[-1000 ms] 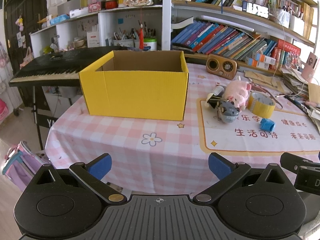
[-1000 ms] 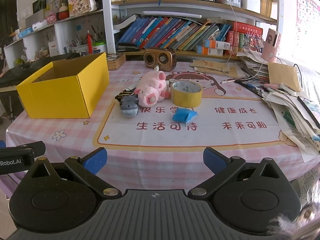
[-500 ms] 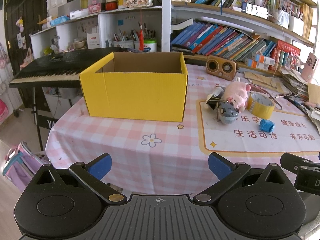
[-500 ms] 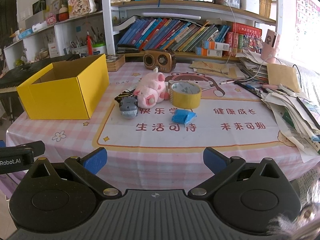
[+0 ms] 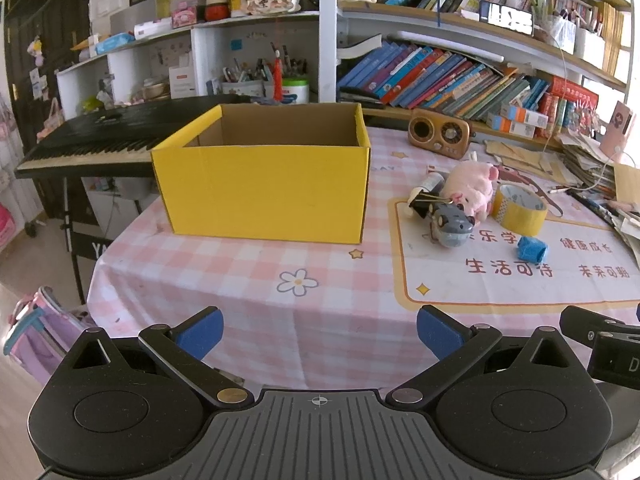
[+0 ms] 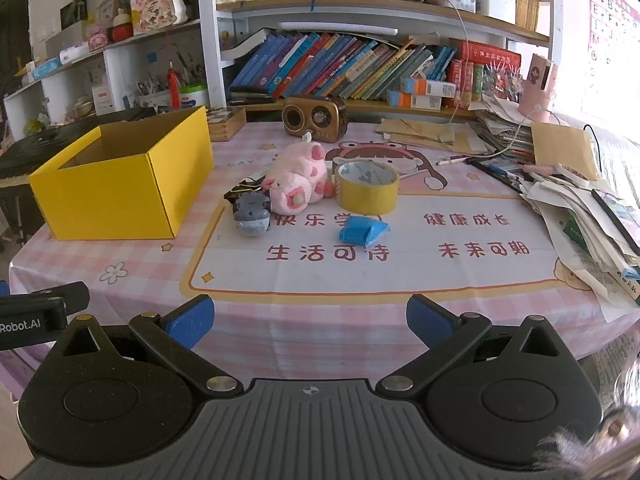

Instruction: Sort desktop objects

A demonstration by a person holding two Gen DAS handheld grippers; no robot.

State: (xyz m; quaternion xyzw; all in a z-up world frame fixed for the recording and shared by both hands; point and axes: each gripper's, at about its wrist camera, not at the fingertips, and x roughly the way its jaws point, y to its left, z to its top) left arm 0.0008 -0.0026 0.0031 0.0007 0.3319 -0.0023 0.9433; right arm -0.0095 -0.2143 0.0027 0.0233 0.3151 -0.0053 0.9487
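An open yellow cardboard box (image 5: 264,196) (image 6: 120,192) stands on the pink checked tablecloth (image 5: 224,272). To its right lie a pink plush pig (image 6: 298,184) (image 5: 470,190), a grey toy (image 6: 252,214) (image 5: 450,226) with a black binder clip (image 5: 426,204) behind it, a yellow tape roll (image 6: 367,188) (image 5: 518,208) and a small blue object (image 6: 362,232) (image 5: 532,250). My left gripper (image 5: 318,332) is open and empty at the table's front edge, facing the box. My right gripper (image 6: 310,320) is open and empty at the front edge, facing the toys.
A brown retro radio (image 6: 314,116) stands at the back of the table. Piles of papers and pens (image 6: 580,208) cover the right side. A black keyboard piano (image 5: 92,144) stands left of the table. Bookshelves (image 6: 360,68) run behind it.
Both grippers have moved slightly forward toward the table, so the box and the toys look a little nearer. Nothing on the table has moved.
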